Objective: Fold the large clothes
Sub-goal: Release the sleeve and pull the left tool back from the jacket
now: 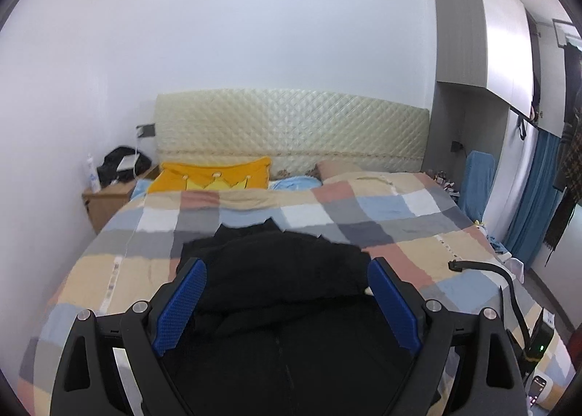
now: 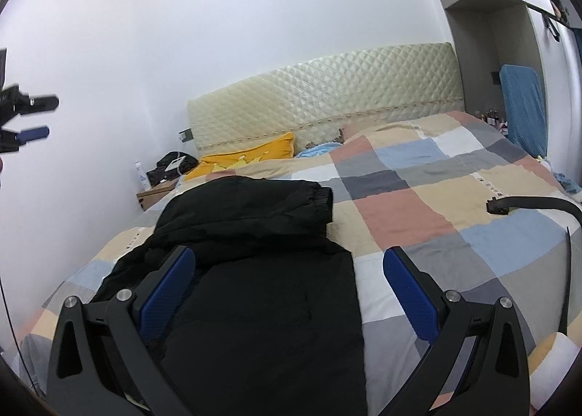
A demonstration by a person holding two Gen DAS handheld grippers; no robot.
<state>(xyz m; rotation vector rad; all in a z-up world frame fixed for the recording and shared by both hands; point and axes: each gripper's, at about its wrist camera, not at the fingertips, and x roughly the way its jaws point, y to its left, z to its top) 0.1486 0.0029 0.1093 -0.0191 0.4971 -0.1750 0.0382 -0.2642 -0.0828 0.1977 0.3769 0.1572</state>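
A large black garment (image 1: 276, 281) lies on the checked bedspread (image 1: 418, 219), partly folded, with a sleeve laid across its top (image 2: 254, 208). My left gripper (image 1: 287, 266) is open above the garment, its blue pads (image 1: 182, 306) wide apart and empty. My right gripper (image 2: 289, 259) is open and empty too, above the garment's right edge (image 2: 349, 288). The left gripper also shows at the far left of the right wrist view (image 2: 36, 117), raised in the air.
A yellow crown pillow (image 1: 214, 177) and a blue pillow (image 1: 294, 183) lie by the quilted headboard (image 1: 291, 125). A wooden nightstand (image 1: 105, 201) with a black bag stands left. A black cable (image 2: 527, 205) lies on the bed at right. Wardrobe and blue curtain (image 1: 534, 197) stand right.
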